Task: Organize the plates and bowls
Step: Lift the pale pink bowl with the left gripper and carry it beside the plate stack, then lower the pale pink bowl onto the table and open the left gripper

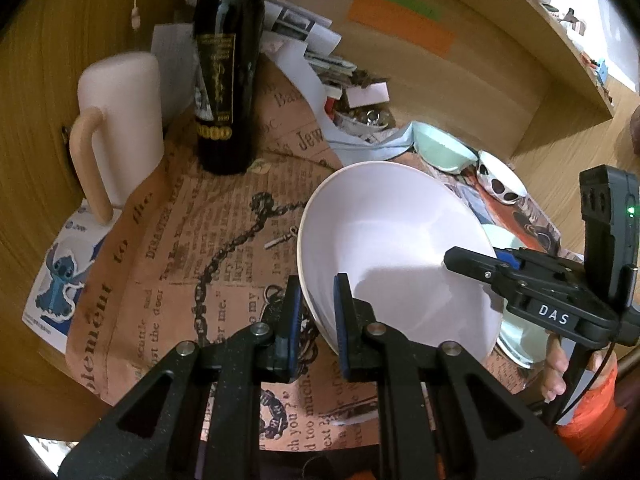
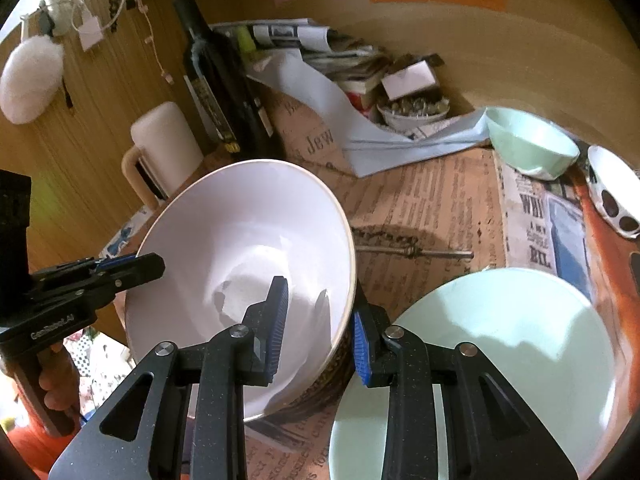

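A large white bowl (image 1: 400, 232) hangs tilted over the newspaper-covered table, held by both grippers. My left gripper (image 1: 318, 304) is shut on its near rim, one blue pad inside and one outside. In the right wrist view the same white bowl (image 2: 240, 232) has my right gripper (image 2: 320, 320) shut on its right rim. A mint plate (image 2: 500, 340) lies flat just right of the bowl, partly under it (image 1: 520, 344). A mint bowl (image 2: 528, 144) and a white bowl with dark dots (image 2: 612, 192) stand at the back right.
A dark wine bottle (image 1: 228, 80) and a white jug (image 1: 124, 120) stand at the back left. A heap of papers (image 2: 320, 60) and a small filled dish (image 2: 412, 114) sit against the wooden back wall. A person's hand (image 1: 556, 364) holds the right gripper's handle.
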`<state>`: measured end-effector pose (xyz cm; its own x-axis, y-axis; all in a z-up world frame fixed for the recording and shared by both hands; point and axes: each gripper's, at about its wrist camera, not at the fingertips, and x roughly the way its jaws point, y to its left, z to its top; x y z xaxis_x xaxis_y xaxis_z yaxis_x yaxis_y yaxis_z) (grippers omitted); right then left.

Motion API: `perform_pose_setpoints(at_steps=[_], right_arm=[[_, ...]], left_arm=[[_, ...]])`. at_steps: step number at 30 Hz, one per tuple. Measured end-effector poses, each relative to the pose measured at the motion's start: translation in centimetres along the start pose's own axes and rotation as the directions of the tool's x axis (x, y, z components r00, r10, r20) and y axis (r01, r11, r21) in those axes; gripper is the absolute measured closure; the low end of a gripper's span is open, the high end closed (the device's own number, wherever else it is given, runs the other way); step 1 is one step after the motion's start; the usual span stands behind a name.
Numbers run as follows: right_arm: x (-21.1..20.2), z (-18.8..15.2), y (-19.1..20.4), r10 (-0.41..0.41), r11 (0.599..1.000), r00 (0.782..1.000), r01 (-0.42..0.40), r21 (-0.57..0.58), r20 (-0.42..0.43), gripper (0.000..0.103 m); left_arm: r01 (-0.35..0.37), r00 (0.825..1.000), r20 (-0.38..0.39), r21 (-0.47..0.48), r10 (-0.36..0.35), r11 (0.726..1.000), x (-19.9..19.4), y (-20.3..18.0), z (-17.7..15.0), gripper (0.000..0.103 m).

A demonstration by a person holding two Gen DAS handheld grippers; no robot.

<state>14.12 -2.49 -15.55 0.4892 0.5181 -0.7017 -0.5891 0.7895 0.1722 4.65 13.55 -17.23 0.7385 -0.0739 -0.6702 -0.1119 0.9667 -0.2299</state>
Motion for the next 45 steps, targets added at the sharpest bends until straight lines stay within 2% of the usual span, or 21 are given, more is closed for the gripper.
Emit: perform_pose_setpoints(at_steps=[6,24,28,29,31,35,38,40,45], right_arm=[[1.1,-0.1,0.0,-0.007,1.0,0.999,0.007,0.014,-0.042,0.076],[1.2,-0.2,0.4,-0.06,0.998,0.996,0.059,-0.027,-0.064,0.071],[-0.2,0.2,0.3,-0.071,0.997,0.997,0.07,-0.037,-0.02,0.069],[-0.6,0.4,0.2,-0.074,0.997,0.997,0.074,-0.038,-0.005,0.065],[-2.0,0.8,-0.4,-0.091,0.995,0.995,0.093,-0.03,0.039,0.056],[-4.3,1.8,-2.4,-0.138,0.99,0.985,0.139,0.006,0.104,0.044],[-5.7,2.5,-4.5,-0.172,0.985,0.977,0.166,0.05,0.13,0.043],[-6.6,2.8,-5.9,-0.2,0.979,0.969,0.19,0.078,0.143,0.043],[-8.2,3.4,-9.0,-0.269,0.96,0.946,0.249,0.125,0.18,0.043]], left_arm=[[0.003,1.0,-0.014,-0.003,-0.003,1.0,0.6,0.3,-0.3,0.089],[0.036,0.999,-0.012,-0.005,-0.036,0.999,1.6,0.8,-0.1,0.089],[0.004,1.0,0.013,-0.003,-0.004,1.0,0.8,0.8,0.2,0.081],[-0.005,1.0,0.024,-0.001,0.005,1.0,0.5,0.8,0.3,0.078],[-0.019,0.999,0.05,-0.004,0.019,1.0,-0.3,0.9,0.5,0.065],[-0.036,0.993,0.111,-0.009,0.037,0.999,-2.0,1.0,1.5,0.057],[-0.028,0.99,0.135,-0.007,0.028,1.0,-2.9,0.7,2.5,0.053],[-0.026,0.988,0.153,0.002,0.025,1.0,-3.4,0.2,3.3,0.045],[-0.029,0.979,0.203,0.066,0.015,0.997,-4.0,-2.8,5.5,0.04]])
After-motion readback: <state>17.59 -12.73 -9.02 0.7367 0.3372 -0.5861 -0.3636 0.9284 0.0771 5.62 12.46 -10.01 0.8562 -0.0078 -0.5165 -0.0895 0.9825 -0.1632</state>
